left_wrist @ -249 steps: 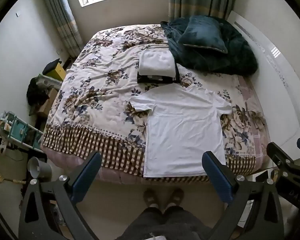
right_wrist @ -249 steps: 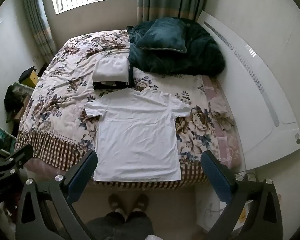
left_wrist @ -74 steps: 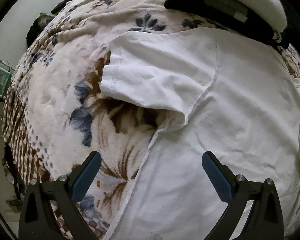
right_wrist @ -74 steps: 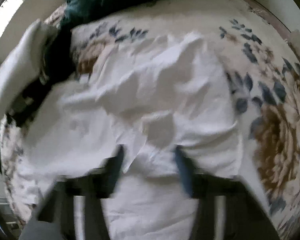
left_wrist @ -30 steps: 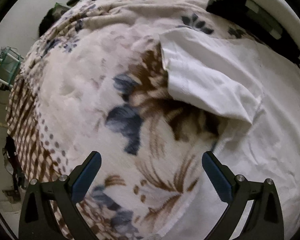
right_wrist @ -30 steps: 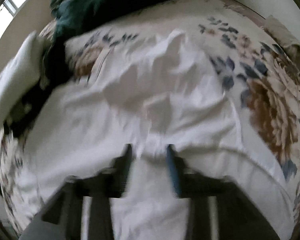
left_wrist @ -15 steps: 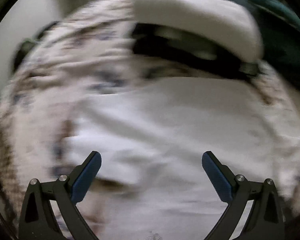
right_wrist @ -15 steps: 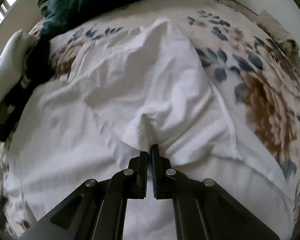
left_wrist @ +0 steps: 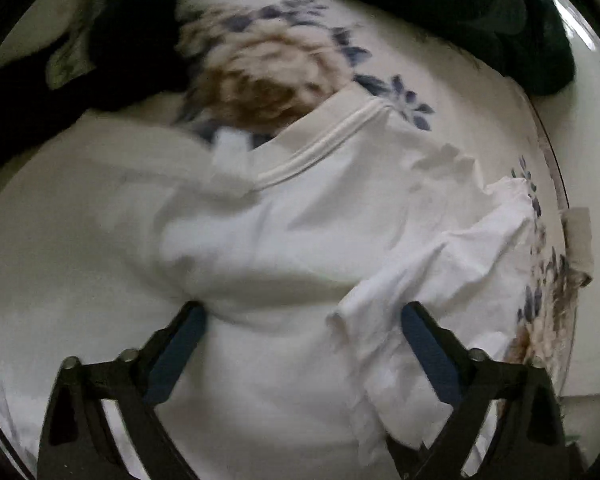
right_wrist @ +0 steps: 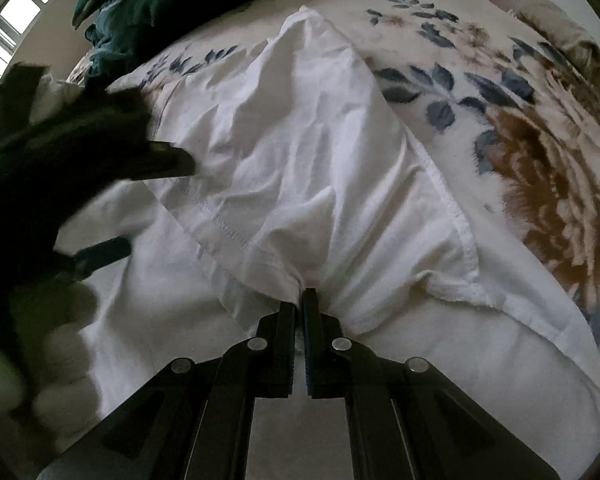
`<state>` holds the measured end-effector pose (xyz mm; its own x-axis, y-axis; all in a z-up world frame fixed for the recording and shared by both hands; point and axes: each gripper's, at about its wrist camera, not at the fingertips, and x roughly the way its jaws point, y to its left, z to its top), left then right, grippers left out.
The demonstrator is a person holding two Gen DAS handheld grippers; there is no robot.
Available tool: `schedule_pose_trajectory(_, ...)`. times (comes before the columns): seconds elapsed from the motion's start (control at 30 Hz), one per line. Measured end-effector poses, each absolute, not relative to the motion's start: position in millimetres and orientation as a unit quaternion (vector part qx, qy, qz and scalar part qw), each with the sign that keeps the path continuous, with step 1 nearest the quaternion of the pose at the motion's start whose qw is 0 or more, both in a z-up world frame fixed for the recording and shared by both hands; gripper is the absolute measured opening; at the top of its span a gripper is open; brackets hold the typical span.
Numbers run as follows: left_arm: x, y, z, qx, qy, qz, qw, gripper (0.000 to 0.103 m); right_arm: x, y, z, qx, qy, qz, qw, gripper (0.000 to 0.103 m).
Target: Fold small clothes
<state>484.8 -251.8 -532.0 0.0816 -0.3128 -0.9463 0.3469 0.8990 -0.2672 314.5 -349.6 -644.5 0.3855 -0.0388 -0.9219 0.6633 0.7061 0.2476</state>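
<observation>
A white T-shirt (left_wrist: 284, 240) lies on the floral bedspread (left_wrist: 268, 64). In the left wrist view its ribbed collar (left_wrist: 324, 140) is at centre and its right sleeve (left_wrist: 452, 264) is folded inward over the body. My left gripper (left_wrist: 300, 332) is open just above the shirt's chest, holding nothing. In the right wrist view my right gripper (right_wrist: 300, 300) is shut on the folded sleeve (right_wrist: 320, 184) at its seam, low on the shirt (right_wrist: 160, 280). The left gripper (right_wrist: 112, 208) shows there as a dark blurred shape at the left.
A dark green quilt (left_wrist: 480, 20) lies beyond the shirt; it also shows in the right wrist view (right_wrist: 172, 4). A dark folded pile (left_wrist: 80, 72) sits at the upper left. The white headboard (left_wrist: 592, 160) bounds the bed on the right. The floral bedspread (right_wrist: 520, 128) lies right of the sleeve.
My left gripper has swung from the left sleeve across to the collar and right side, still open. My right gripper has closed on the right sleeve and carried it inward over the shirt.
</observation>
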Motion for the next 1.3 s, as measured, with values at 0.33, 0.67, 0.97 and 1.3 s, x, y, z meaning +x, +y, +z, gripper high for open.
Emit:
schedule_pose_trajectory(0.33,513.9,-226.7,-515.0,-0.002,0.597,-0.267,0.757,0.006,322.4,-353.2,-636.9,0.342,0.488,-0.219,0.772,0.004)
schedule_pose_trajectory(0.67,519.8,-201.8,-502.8,-0.033,0.601,-0.217,0.769,0.005,339.4,-335.9,-639.9,0.316,0.538,-0.147,0.767,0.009)
schedule_pose_trajectory(0.97,445.5,-89.5,-473.6,-0.115,0.589,-0.127,0.790,0.092,314.4,-356.9,-603.2,0.319,0.547,-0.120,0.765,0.060)
schedule_pose_trajectory(1.3,318.4,103.5,-482.5,-0.363,0.569,0.128,0.727,0.092,294.7,-329.4,-604.5,0.228,0.594,-0.116,0.763,0.061)
